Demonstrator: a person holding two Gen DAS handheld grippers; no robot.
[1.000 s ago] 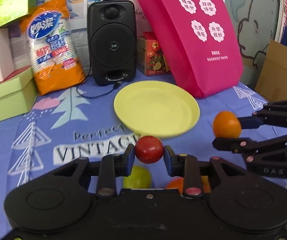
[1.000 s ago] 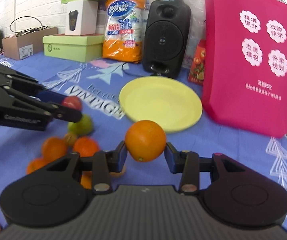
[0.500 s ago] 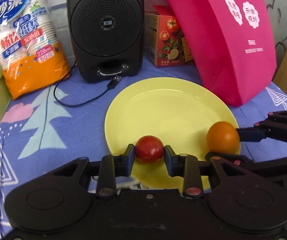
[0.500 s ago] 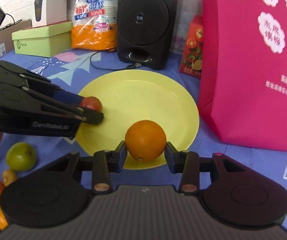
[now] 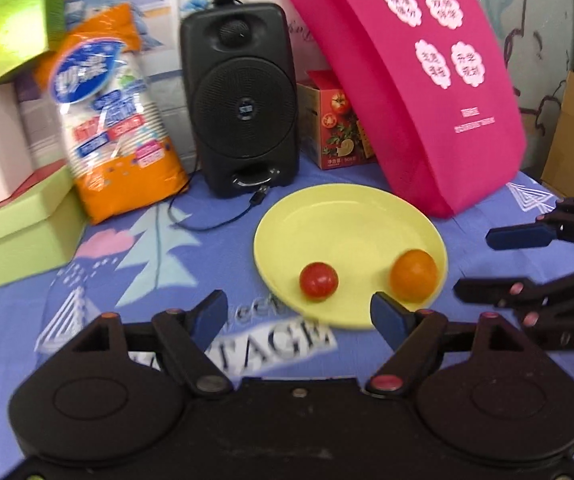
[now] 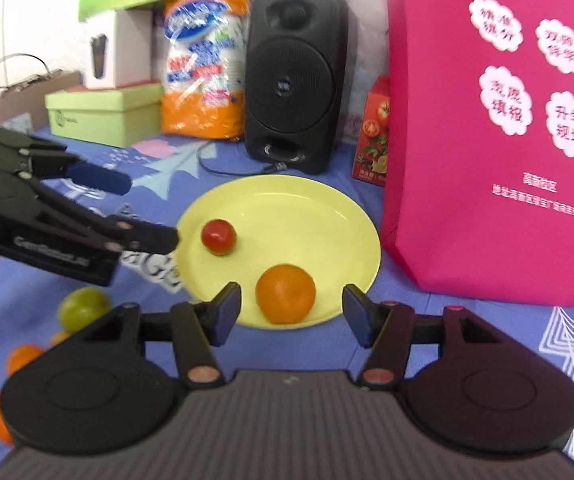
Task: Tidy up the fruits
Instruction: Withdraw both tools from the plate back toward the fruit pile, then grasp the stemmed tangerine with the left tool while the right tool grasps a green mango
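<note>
Left wrist view: both hand-held grippers point(image 5: 299, 314) point(image 6: 292, 307) spread wide, level, facing plate point(image 5: 327, 216).

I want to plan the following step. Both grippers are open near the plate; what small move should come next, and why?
Probably swing the left gripper back toward the green fruit. The tomato and orange already rest on the plate, both grippers are open, and more fruit lies on the cloth.

left gripper point(image 5: 299, 314): matte black body, two round disc housings, blue finger pads point(image 5: 207, 312), copper/red pivot screws | right gripper point(image 6: 291, 308): same black build, ribbed grey centre plate lower frame, blue pads | white lettering on side, blurred | skin at far left edge
</note>
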